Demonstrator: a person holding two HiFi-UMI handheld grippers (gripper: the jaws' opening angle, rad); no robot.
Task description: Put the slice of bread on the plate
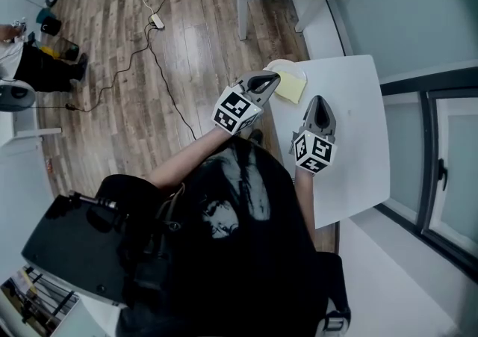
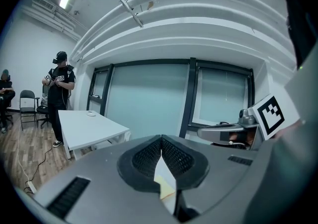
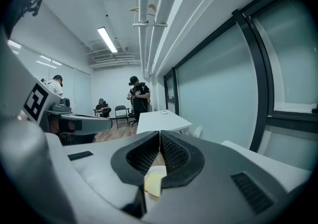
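While the bread slice (image 1: 292, 90) lies on the plate (image 1: 290, 66), left claw (image 1: 274, 80) and right claw (image 1: 320, 102) sit closed.

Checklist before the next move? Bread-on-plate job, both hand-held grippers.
1. Slice of bread on plate: ok, though one corner seems to overhang the rim.
2. Left hand-held gripper jaws together, nothing gripped: ok.
3. Right hand-held gripper shut and empty: ok.
4. Right hand-held gripper clear of bread and plate, over bare table: ok.
5. Left hand-held gripper clear of the bread: cannot tell; in the head view its tip overlaps the slice's edge.
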